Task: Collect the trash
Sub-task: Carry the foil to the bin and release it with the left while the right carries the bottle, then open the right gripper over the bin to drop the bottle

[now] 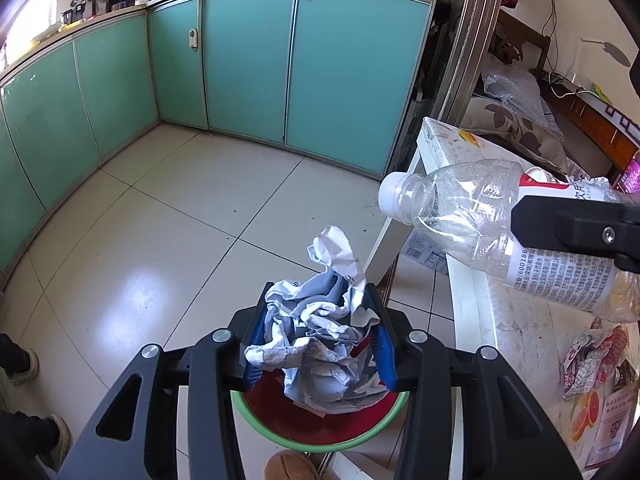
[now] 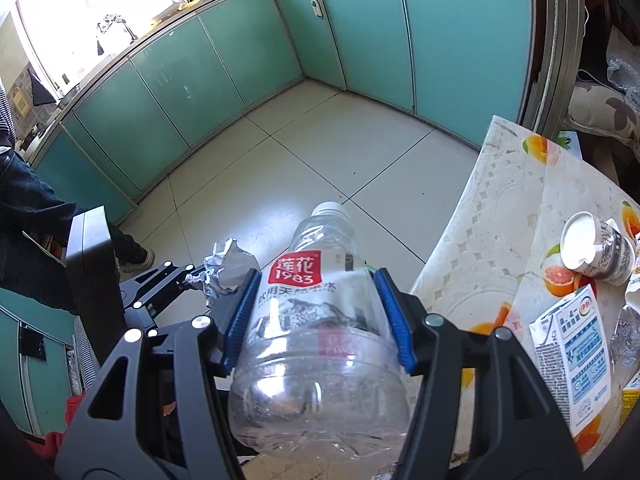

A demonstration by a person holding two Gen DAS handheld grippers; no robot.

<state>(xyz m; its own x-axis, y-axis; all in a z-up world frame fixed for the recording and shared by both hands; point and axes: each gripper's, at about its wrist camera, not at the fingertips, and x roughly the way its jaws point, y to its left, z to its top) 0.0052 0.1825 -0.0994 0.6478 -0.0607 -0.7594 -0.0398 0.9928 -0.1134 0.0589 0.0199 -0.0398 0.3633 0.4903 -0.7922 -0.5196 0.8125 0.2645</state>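
Left gripper [image 1: 316,332]: pinching crumpled paper [image 1: 320,344] above the green-rimmed bin [image 1: 320,438]; light, soft
Right gripper [image 2: 318,316]: clamped on empty water bottle [image 2: 316,340] at its label; light, slippery, crushable; cap forward

The right gripper [image 2: 318,316] clamps a clear plastic bottle [image 2: 316,344] between its blue-padded fingers [image 2: 394,320], one pad on each side of the label. The bottle's white cap [image 2: 330,209] points forward, beyond the fingertips, and its wide base lies back between the black arms. Left of the fingers, the left gripper [image 2: 208,278] shows side-on, closed around a crumpled paper wad [image 2: 228,268] that sits just beside the left pad. Right of the fingers lies a table [image 2: 480,216] with a fruit-print cloth; on it, a tipped paper cup [image 2: 596,250] and a milk carton [image 2: 572,356].
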